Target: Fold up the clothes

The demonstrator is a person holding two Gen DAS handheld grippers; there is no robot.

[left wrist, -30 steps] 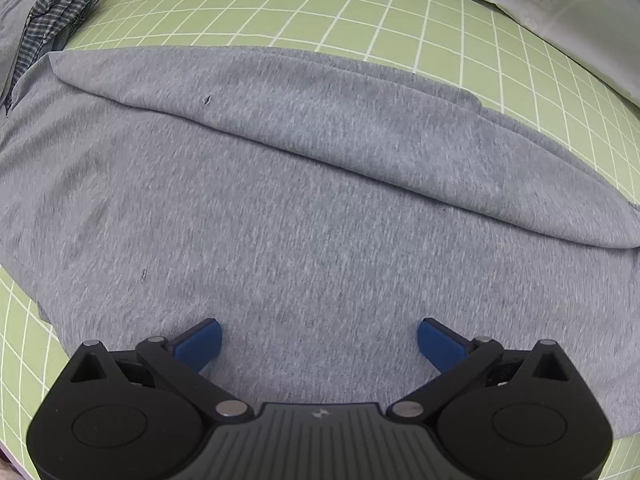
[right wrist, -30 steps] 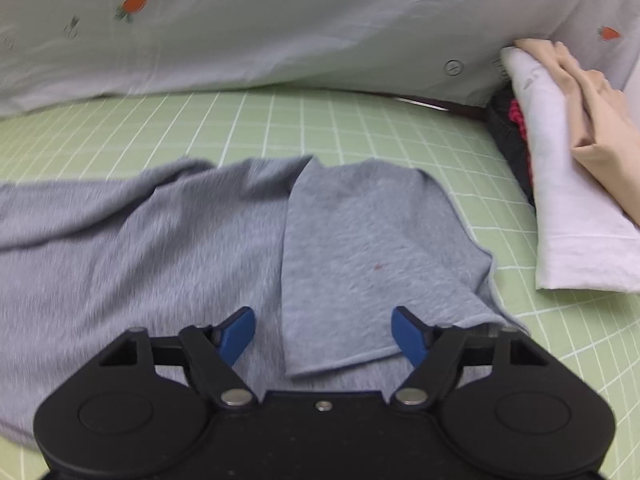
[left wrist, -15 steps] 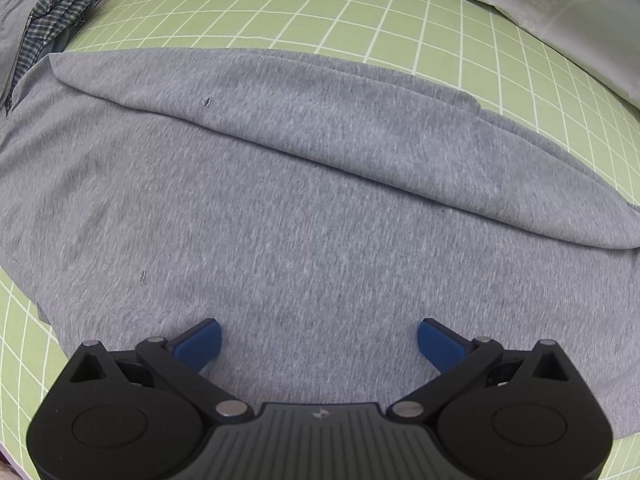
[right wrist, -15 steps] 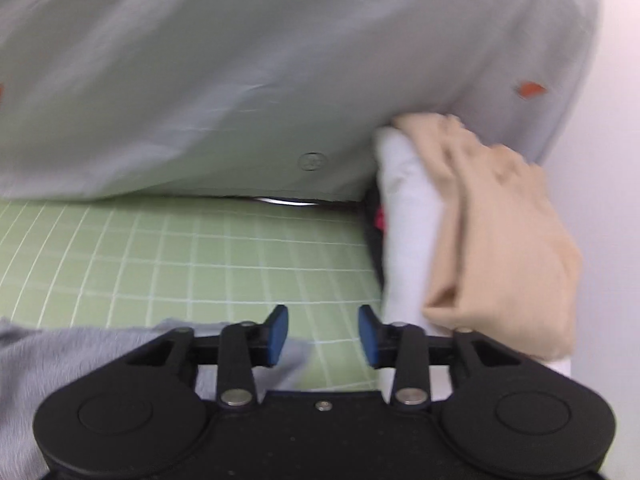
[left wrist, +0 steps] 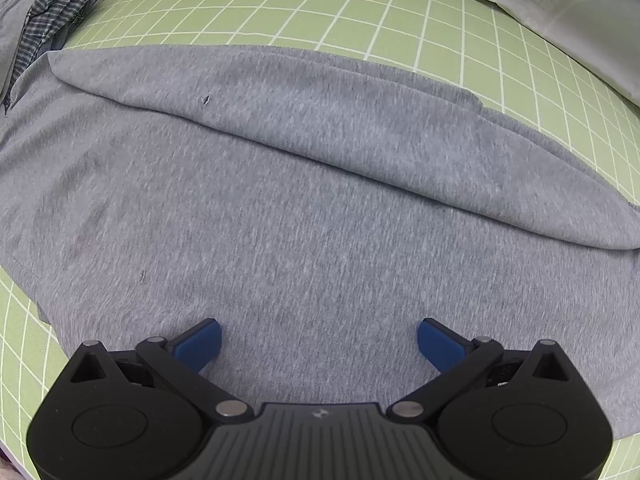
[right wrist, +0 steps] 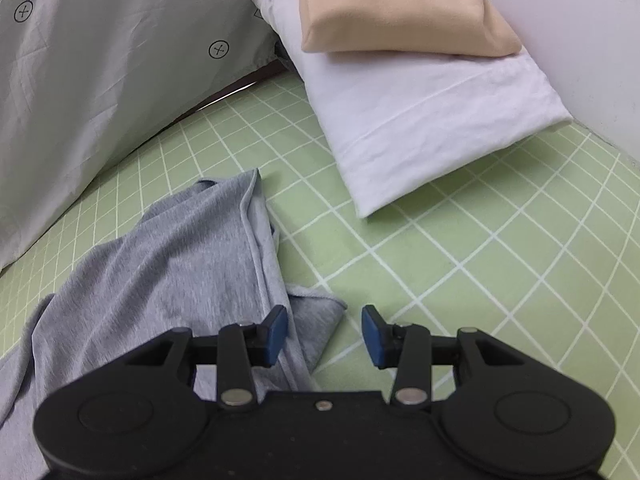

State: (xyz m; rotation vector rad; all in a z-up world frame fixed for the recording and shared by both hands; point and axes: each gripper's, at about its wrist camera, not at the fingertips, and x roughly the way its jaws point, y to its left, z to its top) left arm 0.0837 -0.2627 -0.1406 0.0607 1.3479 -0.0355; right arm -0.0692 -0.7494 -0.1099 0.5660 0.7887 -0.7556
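Grey shirt (left wrist: 280,220) beneath released left claw (left wrist: 319,340); right claw (right wrist: 323,330) (also released) at its corner

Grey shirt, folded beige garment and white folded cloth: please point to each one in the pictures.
grey shirt (left wrist: 304,248), left wrist view, flat middle of the fabric.
folded beige garment (right wrist: 396,12), right wrist view, its top face.
white folded cloth (right wrist: 424,120), right wrist view, its upper surface.

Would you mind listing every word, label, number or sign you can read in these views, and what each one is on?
No words, brands or numbers are legible.
"X" inside a circle, printed twice: on the grey sheet.
Exclamation-mark-like sign above the left circle: same sheet.
Faint grey print beside an orange carrot motif: on the sheet in the left wrist view, too blurred to read.
Small emblem on the left gripper body: too small to read.
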